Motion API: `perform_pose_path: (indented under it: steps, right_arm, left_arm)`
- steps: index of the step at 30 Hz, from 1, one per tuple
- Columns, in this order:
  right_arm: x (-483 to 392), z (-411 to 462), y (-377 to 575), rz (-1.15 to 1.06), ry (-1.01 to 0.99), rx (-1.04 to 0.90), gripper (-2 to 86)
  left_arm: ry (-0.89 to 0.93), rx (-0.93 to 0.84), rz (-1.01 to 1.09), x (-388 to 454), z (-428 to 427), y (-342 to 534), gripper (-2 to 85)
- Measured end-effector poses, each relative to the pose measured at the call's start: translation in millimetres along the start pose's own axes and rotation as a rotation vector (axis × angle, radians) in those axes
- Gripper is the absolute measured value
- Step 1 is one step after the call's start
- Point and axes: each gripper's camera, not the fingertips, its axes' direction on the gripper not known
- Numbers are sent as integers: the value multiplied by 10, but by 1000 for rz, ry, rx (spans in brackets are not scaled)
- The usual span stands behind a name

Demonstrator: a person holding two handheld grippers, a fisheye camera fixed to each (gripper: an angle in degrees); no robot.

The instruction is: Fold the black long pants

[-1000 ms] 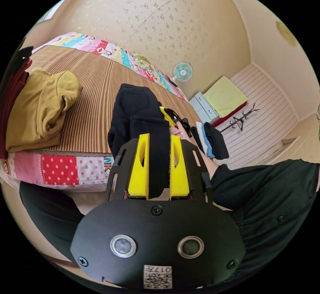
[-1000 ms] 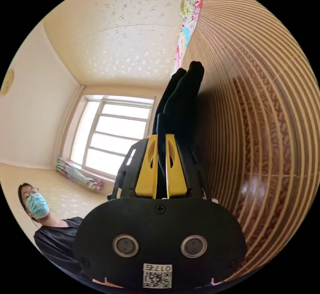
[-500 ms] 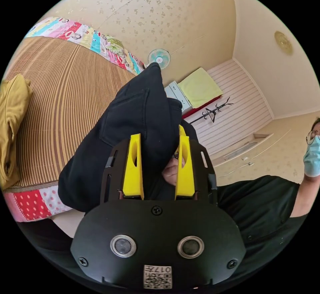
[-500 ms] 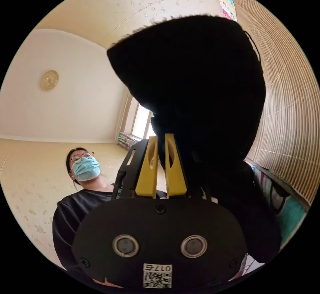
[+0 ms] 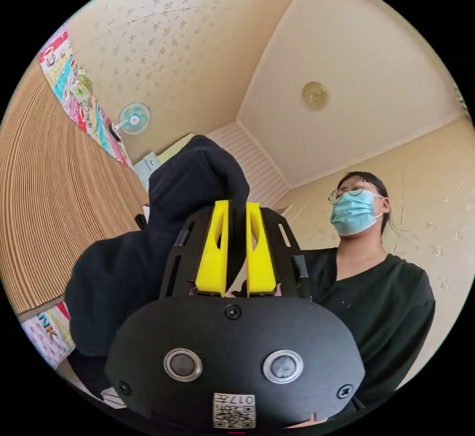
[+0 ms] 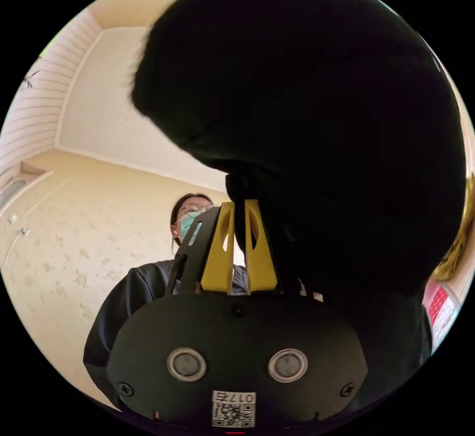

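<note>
Pants (image 5: 163, 238) hang bunched in the air, off the bed (image 5: 44, 198), near its patchwork edge. Left hand-held gripper (image 5: 236, 208) pinches black cloth between its nearly closed jaws; right hand-held gripper (image 6: 238, 208) clamps another fold. From both, the bundle rises past the jaw tips, long axis unclear, and either could lay it down

The black long pants (image 5: 148, 253) hang bunched in the air, a thick, soft, dark bundle held up off the striped bed mat. In the left gripper view a fold of the cloth rises to a rounded peak and runs down between the two yellow jaws, with the rest sagging low beside them. In the right gripper view the pants (image 6: 316, 124) loom as one big black mass, an edge pinched between that gripper's jaws.
</note>
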Motion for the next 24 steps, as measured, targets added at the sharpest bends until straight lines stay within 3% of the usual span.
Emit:
perform_pose_path:
  steps: [6, 11, 14, 17, 20, 21, 24]
  right_arm:
    - [-1139, -150, -54, -384, 23, 187, 25]
    - [-1607, 204, -103, -571, 172, 59, 23]
    - [-1660, 391, -383, -685, 219, 14, 25]
    - [-1483, 503, -1156, -809, 233, -8, 29]
    - [-1017, 482, -2313, -810, 493, 136, 40]
    - [-779, 403, -2764, -756, 632, 219, 46]
    - [-221, 66, -3419, -448, 990, 392, 68]
  left_arm:
    - [15, 116, 233, 980, -739, -243, 56]
    - [-236, 23, 321, 1260, -407, -448, 54]
    - [-218, 27, 277, 730, -14, -911, 52]
    - [-217, -11, 284, 23, 605, -2145, 53]
    - [-338, -30, 199, -992, 1187, -3831, 60]
    - [-476, -27, 221, -1367, 1311, -4344, 68]
    - [-757, -8, 110, -2326, 1285, -4801, 124]
